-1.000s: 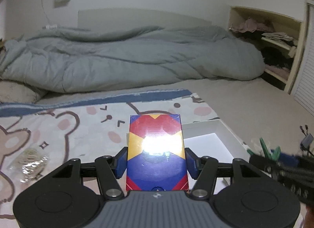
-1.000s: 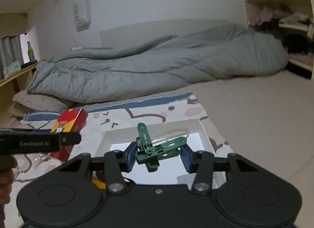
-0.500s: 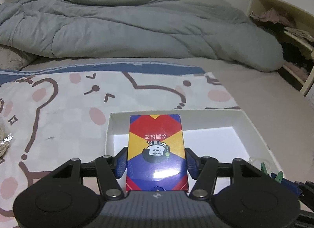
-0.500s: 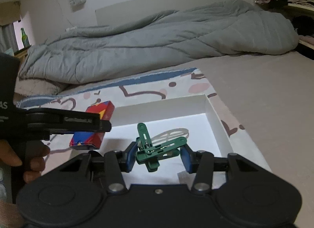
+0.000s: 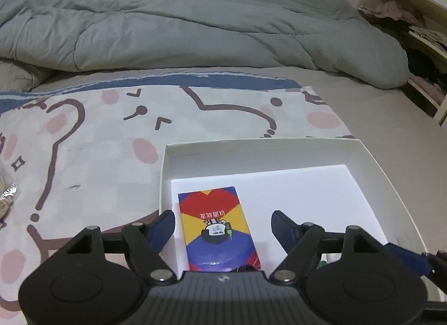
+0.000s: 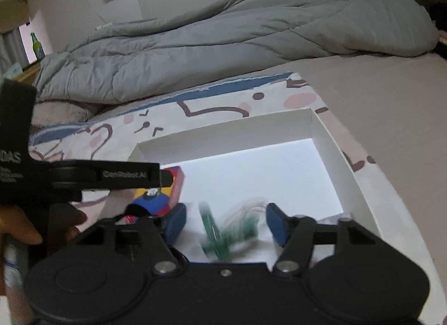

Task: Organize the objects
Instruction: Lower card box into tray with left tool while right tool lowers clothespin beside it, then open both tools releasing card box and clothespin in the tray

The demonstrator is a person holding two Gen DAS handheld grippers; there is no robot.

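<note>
Bedspread with a cartoon print [image 5: 92, 140] lies farthest left, under the white box [image 5: 279, 154], with a grey duvet [image 5: 195, 31] heaped behind. My left gripper [image 5: 223, 225] hangs over the box's left end, its jaws opening: both blue pads stand clear of the card pack [image 5: 218, 227], which lies flat on the box floor close to the left wall (red, yellow and blue face up). Seen from my right wrist, a hand [image 6: 19, 227] holds that left gripper at the left edge of the view, and the card pack [image 6: 164, 193] shows just beneath it. Further right, my right gripper [image 6: 225, 225] is over the box's near right part, jaws opening too; the green clip [image 6: 220, 238] sits between the pads, blurred, touching neither. Clear plastic lies just behind the clip; I cannot make out what it is.
</note>
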